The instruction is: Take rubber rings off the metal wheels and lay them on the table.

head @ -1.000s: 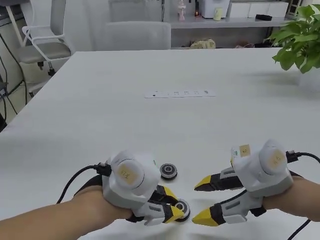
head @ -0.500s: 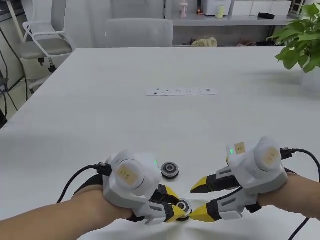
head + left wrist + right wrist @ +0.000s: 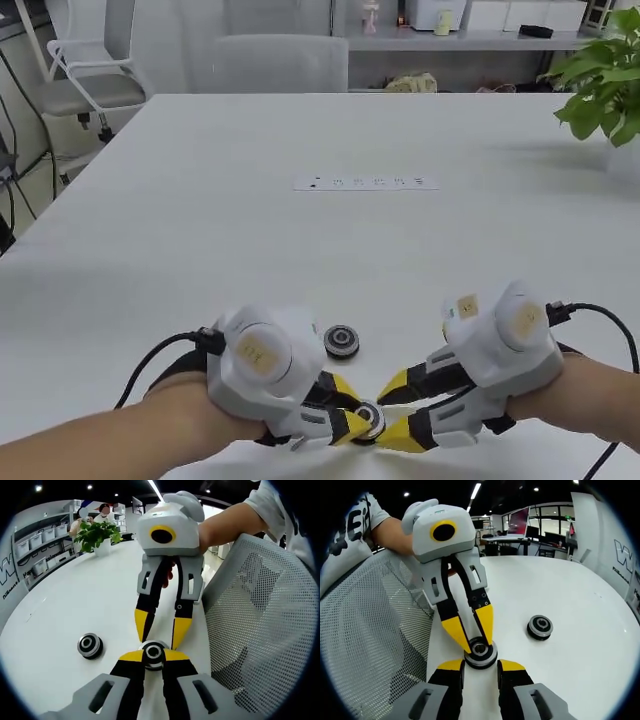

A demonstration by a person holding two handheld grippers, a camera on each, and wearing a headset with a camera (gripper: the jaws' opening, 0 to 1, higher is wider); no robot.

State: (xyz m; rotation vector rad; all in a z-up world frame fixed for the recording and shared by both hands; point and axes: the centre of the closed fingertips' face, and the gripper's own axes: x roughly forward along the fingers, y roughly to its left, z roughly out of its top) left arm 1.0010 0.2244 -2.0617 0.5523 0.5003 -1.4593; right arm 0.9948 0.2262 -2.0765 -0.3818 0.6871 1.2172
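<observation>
Barely begun: gripping one wheel [image 3: 153,651] in left claw [image 3: 153,656], bracketing its rubber ring [image 3: 494,659] with parted right claw [image 3: 158,642]; second wheel [image 3: 90,645] beside it on counter [image 3: 75,595] untouched.

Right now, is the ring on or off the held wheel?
On: a dark ring circles the wheel in the left gripper.

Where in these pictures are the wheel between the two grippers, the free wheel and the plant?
held wheel [image 3: 153,653]: left gripper view, its hub.
free wheel [image 3: 341,340]: head view, its middle.
plant [image 3: 600,85]: head view, its leaves.
</observation>
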